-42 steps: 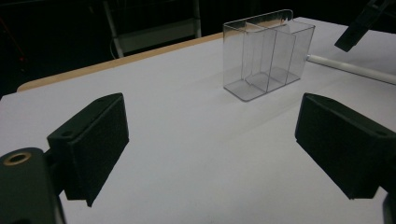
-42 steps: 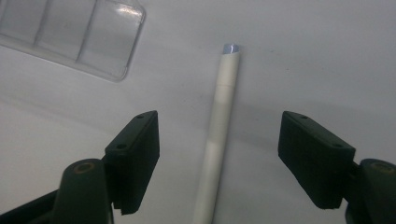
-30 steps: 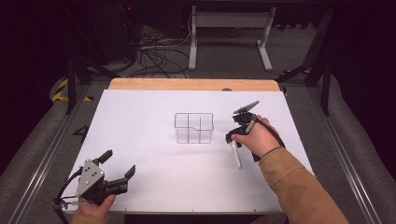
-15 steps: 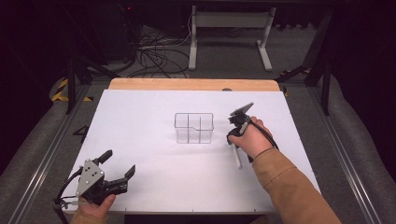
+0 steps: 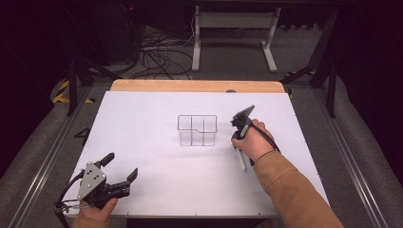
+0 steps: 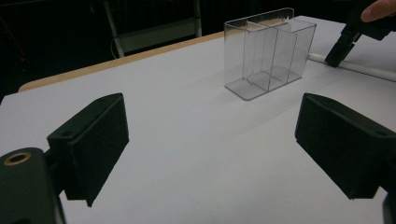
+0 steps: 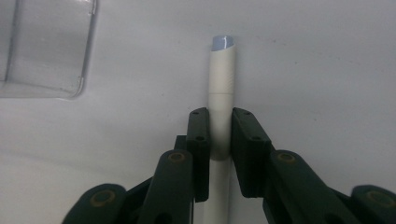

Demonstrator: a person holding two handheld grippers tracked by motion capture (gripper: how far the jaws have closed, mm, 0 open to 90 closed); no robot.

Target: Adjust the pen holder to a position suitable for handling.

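A clear plastic container [image 5: 197, 129] with inner dividers stands near the middle of the white table [image 5: 142, 118]. Just right of it, my right gripper [image 5: 236, 138] points down at the table, shut on a white pen [image 5: 241, 160] that lies low along the surface. In the right gripper view the jaws pinch the white pen [image 7: 220, 79] around its middle, its blue-grey end pointing away, and the right gripper [image 7: 219, 128] sits beside a corner of the container [image 7: 46, 46]. My left gripper [image 5: 120, 166] rests wide open near the front left edge. The left gripper [image 6: 210, 140] faces the container [image 6: 268, 51].
A wooden strip [image 5: 197, 86] runs along the table's far edge. Beyond it are cables and a desk frame on a dark floor. Metal rails [image 5: 43, 156] flank the table. Bare white surface lies between the left gripper and the container.
My right gripper has shifted a little to the left, closer to the container, with the pen between its jaws. The left gripper has stayed put.
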